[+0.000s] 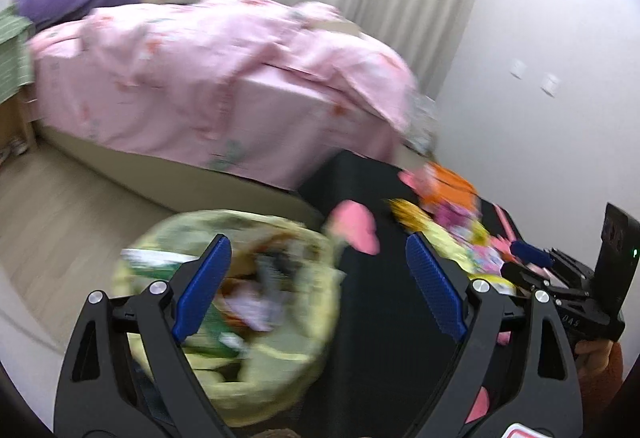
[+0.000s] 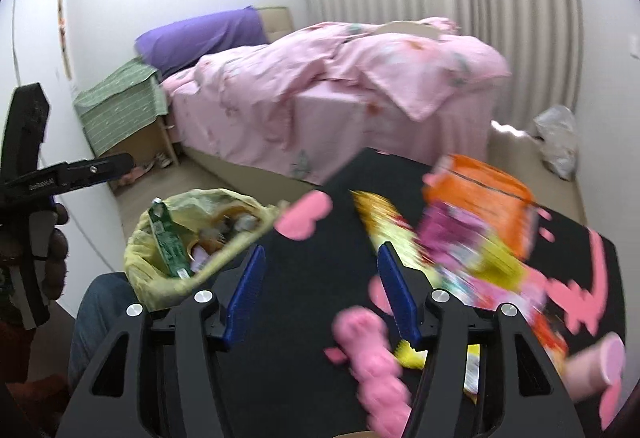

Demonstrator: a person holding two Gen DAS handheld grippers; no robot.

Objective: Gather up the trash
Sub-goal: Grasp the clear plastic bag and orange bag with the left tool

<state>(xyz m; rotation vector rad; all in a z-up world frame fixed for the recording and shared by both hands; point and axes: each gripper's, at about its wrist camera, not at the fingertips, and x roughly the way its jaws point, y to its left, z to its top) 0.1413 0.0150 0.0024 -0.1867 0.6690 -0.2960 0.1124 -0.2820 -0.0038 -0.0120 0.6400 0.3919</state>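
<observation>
A yellow trash bag (image 1: pixel 248 302) full of wrappers hangs open beside a black table (image 1: pixel 380 318); it also shows in the right wrist view (image 2: pixel 160 270). My left gripper (image 1: pixel 318 278) is open and empty, its left finger over the bag. My right gripper (image 2: pixel 320 290) is open and empty above the black table (image 2: pixel 304 298). A pile of colourful wrappers (image 2: pixel 472 254) with an orange packet (image 2: pixel 480 193) lies to its right. The pile also shows in the left wrist view (image 1: pixel 460 230). Both views are blurred.
A bed with a pink cover (image 1: pixel 208 77) stands behind the table, with a purple pillow (image 2: pixel 200 33). A green cloth covers a nightstand (image 2: pixel 120 101). A white plastic bag (image 2: pixel 558 141) lies on the floor by the curtain. A pink toy (image 2: pixel 372 358) lies on the table.
</observation>
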